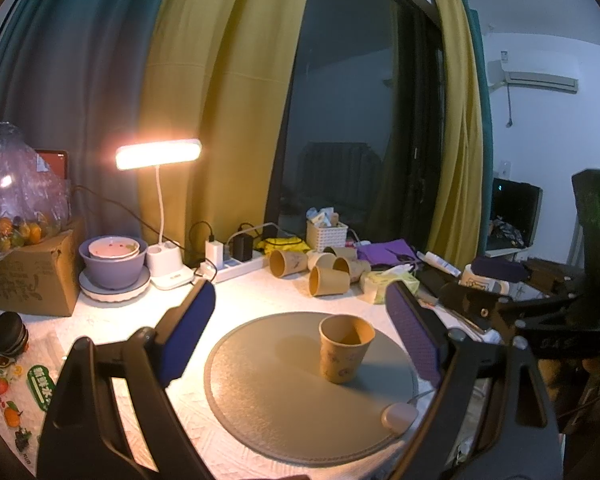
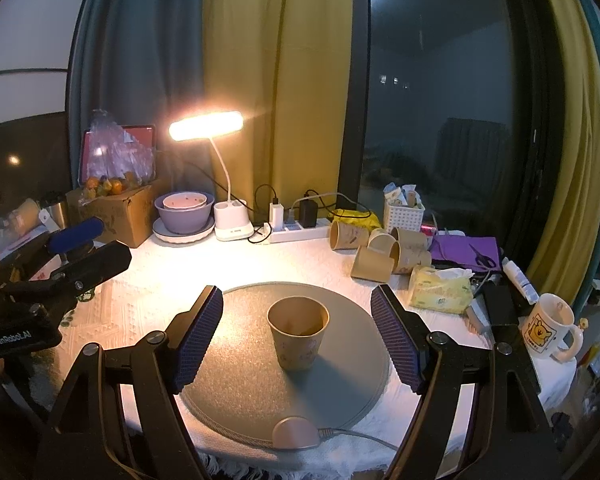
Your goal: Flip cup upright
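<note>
A brown paper cup (image 1: pixel 345 347) stands upright, mouth up, on a round grey mat (image 1: pixel 284 396). In the right wrist view the cup (image 2: pixel 298 332) sits on the mat (image 2: pixel 244 392) between my right gripper's open fingers. My right gripper (image 2: pixel 297 334) is open and empty, and its pads stand apart from the cup on both sides. My left gripper (image 1: pixel 300 328) is open and empty, and the cup lies toward its right finger. The left gripper also shows at the left edge of the right wrist view (image 2: pixel 84 240).
Several paper cups (image 2: pixel 380 252) lie on their sides at the back right. A lit desk lamp (image 2: pixel 206 125), stacked bowls (image 2: pixel 184 210), a power strip (image 2: pixel 300 232), a cardboard box (image 2: pixel 120 212), a tissue pack (image 2: pixel 440 288) and a mug (image 2: pixel 548 328) ring the mat. A small pink puck (image 2: pixel 294 434) sits at the mat's front edge.
</note>
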A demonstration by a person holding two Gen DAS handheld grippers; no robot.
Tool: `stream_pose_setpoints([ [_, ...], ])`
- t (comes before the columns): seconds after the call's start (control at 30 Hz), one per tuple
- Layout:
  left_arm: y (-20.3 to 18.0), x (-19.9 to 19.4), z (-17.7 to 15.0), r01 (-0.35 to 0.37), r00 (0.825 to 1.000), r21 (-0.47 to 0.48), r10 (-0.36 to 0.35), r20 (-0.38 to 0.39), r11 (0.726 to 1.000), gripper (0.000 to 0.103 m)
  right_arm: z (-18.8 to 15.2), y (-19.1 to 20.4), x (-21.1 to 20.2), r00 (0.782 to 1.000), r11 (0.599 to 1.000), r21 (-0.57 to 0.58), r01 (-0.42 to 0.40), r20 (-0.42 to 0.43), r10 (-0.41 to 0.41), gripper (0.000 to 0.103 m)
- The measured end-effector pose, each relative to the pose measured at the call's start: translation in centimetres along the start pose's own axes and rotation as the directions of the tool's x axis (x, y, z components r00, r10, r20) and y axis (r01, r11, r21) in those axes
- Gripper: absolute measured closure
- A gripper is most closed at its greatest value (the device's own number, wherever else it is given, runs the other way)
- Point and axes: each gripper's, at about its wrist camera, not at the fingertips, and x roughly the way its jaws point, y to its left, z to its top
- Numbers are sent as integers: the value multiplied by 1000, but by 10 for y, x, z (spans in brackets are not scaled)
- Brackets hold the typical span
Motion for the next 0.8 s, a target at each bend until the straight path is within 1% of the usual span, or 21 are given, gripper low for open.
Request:
stream_pose_setpoints([
  [0.8, 0, 0, -1, 2, 1000, -1, -2, 1, 1000, 15, -7, 1, 8, 1000, 1000, 6, -1, -16, 1, 24],
])
